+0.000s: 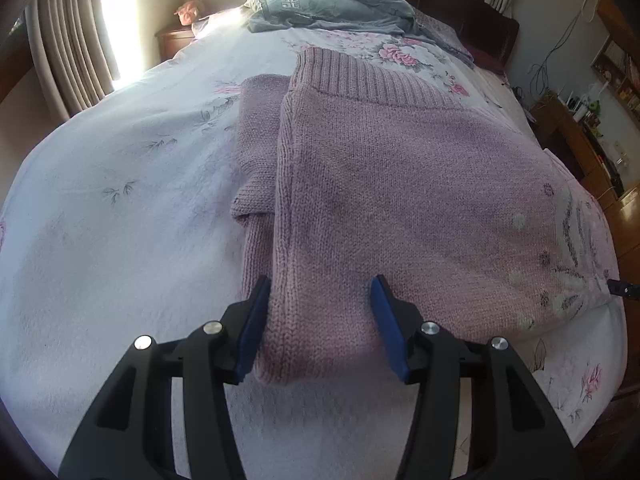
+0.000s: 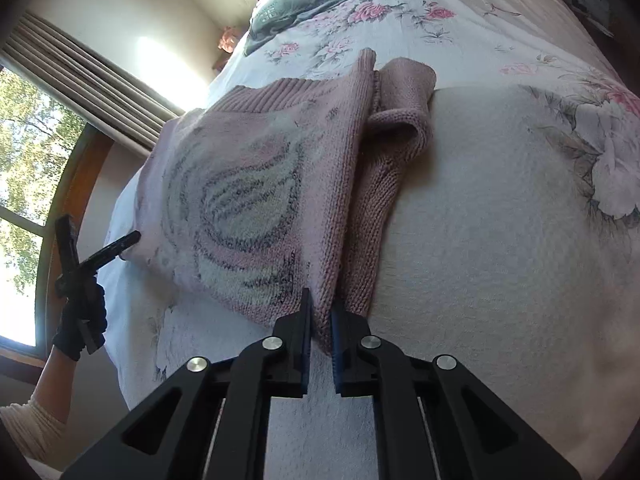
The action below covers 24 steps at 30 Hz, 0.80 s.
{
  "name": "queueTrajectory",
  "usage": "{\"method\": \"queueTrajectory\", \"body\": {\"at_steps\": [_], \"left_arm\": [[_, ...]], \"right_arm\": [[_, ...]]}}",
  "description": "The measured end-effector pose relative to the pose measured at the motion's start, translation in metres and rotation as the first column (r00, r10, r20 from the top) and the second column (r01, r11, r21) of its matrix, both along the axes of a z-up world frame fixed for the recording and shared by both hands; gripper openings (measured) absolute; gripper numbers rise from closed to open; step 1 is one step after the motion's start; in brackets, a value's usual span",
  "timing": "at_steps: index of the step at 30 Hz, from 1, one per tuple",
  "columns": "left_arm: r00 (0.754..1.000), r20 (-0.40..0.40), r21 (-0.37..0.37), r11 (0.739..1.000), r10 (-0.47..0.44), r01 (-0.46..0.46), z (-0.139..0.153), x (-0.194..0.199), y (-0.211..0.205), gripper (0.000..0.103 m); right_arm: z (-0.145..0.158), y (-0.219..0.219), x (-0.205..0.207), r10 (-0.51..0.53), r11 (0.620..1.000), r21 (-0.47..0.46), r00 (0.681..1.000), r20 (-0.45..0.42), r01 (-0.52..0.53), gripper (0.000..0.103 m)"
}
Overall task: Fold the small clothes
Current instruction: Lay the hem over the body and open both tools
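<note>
Pink sweater (image 1: 400,200) lies half-folded on the bed (image 1: 120,200) — my right claw (image 2: 320,320) pinches its near corner, left claw (image 1: 318,320) spread wide around the other corner, not gripping, ready for the next fold.

The right gripper (image 2: 320,320) pinches the near edge of the folded pink knitted sweater (image 2: 260,184) on the floral-quilted bed (image 2: 500,240); the left gripper (image 2: 134,237) touches its far corner.

Each gripper (image 1: 320,324) has black arms, 2 blue pads, 4 shiny silver screws; the hand (image 2: 82,320) wears a black glove, cream sleeve (image 2: 28,424)
</note>
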<state>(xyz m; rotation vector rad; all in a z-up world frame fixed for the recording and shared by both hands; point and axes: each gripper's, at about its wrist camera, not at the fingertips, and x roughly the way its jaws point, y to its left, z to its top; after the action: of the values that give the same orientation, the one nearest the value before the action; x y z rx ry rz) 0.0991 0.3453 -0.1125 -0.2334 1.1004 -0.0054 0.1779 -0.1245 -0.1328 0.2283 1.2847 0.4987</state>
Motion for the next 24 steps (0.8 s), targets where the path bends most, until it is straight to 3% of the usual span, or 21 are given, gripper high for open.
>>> {"method": "queueTrajectory", "body": {"at_steps": [9,12,13,15,16,17,19,21,24], "left_arm": [[1.000,-0.007,-0.004,1.000,0.013,-0.013,-0.007,0.001,-0.003,0.055],[1.000,-0.016,0.005,1.000,0.014,-0.014,0.002,0.000,-0.003,0.055],[1.000,-0.017,0.003,1.000,0.025,-0.025,0.009,0.000,-0.002,0.055],[0.998,0.022,-0.003,0.998,0.055,-0.055,0.029,-0.001,0.002,0.056],[0.996,0.053,-0.007,0.998,0.069,-0.069,0.042,-0.001,0.002,0.057],[0.993,0.084,-0.012,0.997,0.080,-0.079,0.054,0.001,0.002,0.057],[0.987,0.137,-0.040,0.996,0.079,-0.075,0.076,0.010,-0.005,0.061],[0.985,0.165,-0.065,0.997,0.048,-0.038,0.089,0.025,-0.020,0.063],[0.985,0.169,-0.040,0.999,-0.022,0.029,0.091,0.052,-0.054,0.063]], "right_arm": [[0.000,-0.004,0.004,-0.029,0.999,0.030,0.999,-0.027,0.030,0.007],[0.005,-0.006,0.006,-0.024,0.999,0.044,0.999,-0.039,0.025,0.013],[0.010,-0.007,0.007,-0.029,0.998,0.053,0.999,-0.041,0.031,0.019],[0.027,-0.012,0.010,-0.058,0.997,0.057,0.998,-0.012,0.059,0.050],[0.036,-0.015,0.013,-0.078,0.996,0.043,0.997,0.017,0.077,0.073],[0.045,-0.018,0.017,-0.090,0.996,0.028,0.995,0.044,0.089,0.078],[0.054,-0.024,0.031,-0.109,0.994,0.022,0.992,0.056,0.108,0.078],[0.050,-0.028,0.049,-0.125,0.991,0.053,0.992,0.015,0.124,0.078],[0.030,-0.030,0.073,-0.161,0.985,0.045,0.985,-0.062,0.164,0.078]]}}
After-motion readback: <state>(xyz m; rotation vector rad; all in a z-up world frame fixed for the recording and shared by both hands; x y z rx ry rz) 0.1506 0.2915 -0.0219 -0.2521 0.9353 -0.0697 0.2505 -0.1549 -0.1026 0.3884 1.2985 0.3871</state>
